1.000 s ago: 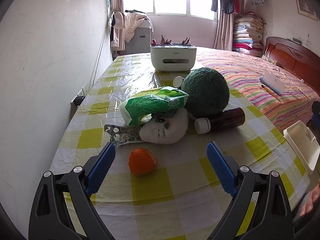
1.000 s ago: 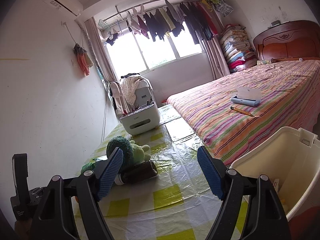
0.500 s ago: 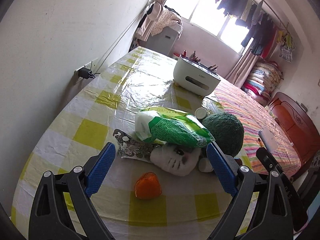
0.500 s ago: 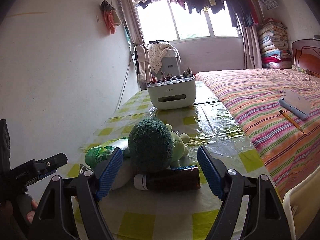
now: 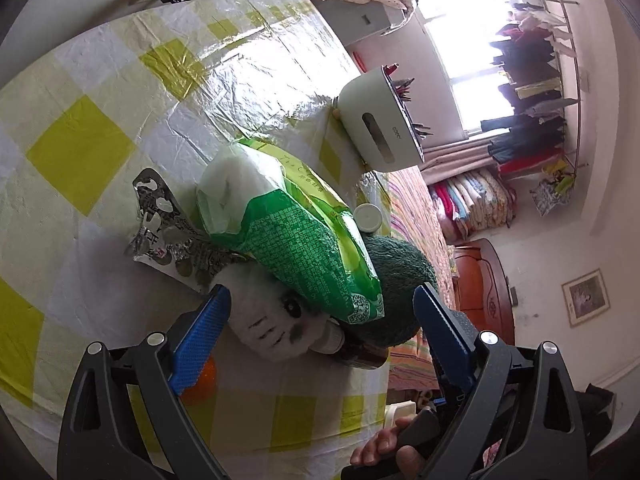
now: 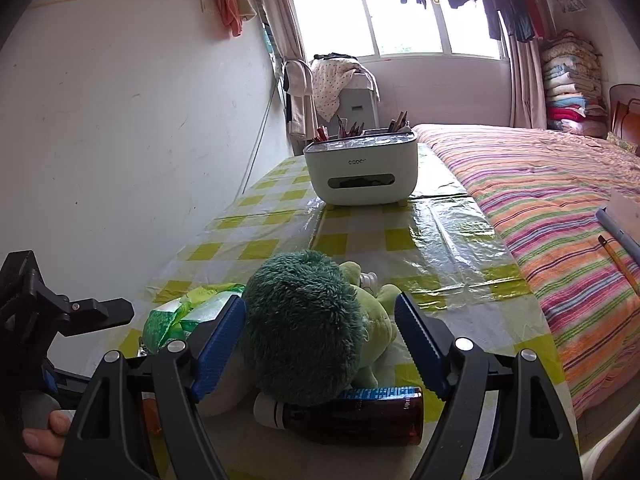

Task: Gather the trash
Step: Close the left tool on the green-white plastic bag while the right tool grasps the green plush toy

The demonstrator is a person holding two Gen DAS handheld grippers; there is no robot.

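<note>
On the yellow-checked table lies a pile: a green plastic bag, a silver blister pack, a white cat plush, a dark green plush, a brown bottle and an orange. My left gripper is open and rolled sideways, just short of the cat plush and the bag's corner, holding nothing. My right gripper is open too, its fingers either side of the green plush, above the brown bottle. The green bag lies left of it.
A white desk organizer with pencils stands farther back on the table. A small white cap lies by the bag. A striped bed borders the table's right side. A white bin's rim shows at lower right.
My left gripper rolled sideways and closed in on the pile; the orange now sits under its left finger. My right gripper swung from the bin to the green plush and bottle.
</note>
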